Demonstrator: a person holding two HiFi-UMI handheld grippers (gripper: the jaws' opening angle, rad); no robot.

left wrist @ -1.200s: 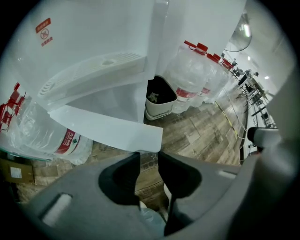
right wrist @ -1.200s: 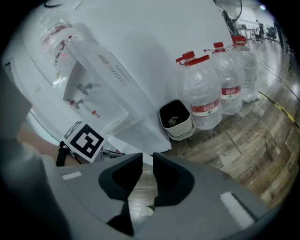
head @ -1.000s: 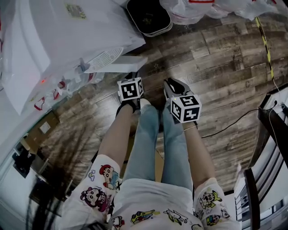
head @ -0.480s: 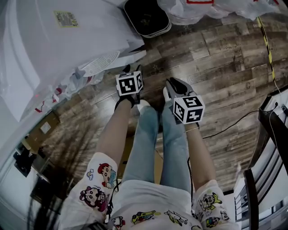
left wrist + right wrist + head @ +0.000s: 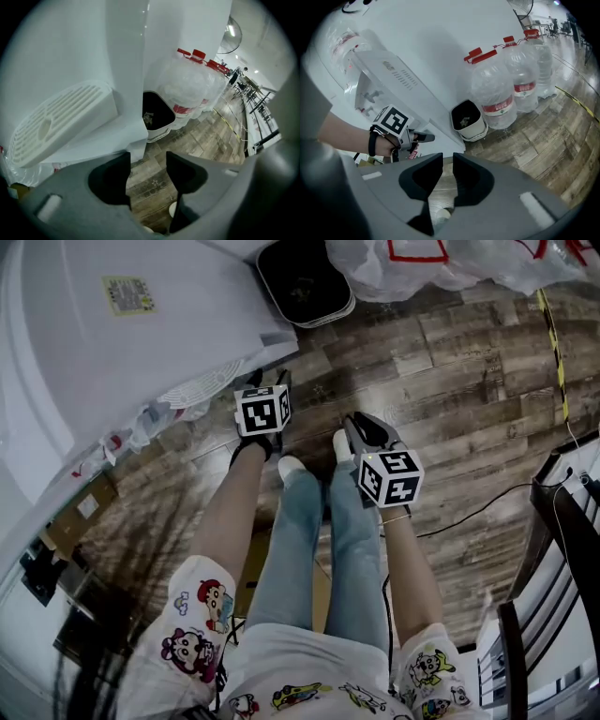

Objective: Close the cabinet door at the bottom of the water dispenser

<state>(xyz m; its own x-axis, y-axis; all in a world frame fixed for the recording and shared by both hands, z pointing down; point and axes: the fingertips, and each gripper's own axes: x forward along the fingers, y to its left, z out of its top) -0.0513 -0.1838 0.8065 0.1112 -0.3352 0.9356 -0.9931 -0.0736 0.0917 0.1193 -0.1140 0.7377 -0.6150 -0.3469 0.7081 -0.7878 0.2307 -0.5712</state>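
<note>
Cabinet door stands upright at the foot of the white water dispenser, under the drip tray. Long axis vertical, free edge facing the waste bin. Fully shut or not, I cannot tell.

My left gripper is just beside its lower corner. Fingers wide apart, just been opening, only floorboards between them.

Right gripper fingers slightly parted, empty.

Bin holds a few scraps. Red-capped water bottles, plastic-wrapped, stand beside it.
</note>
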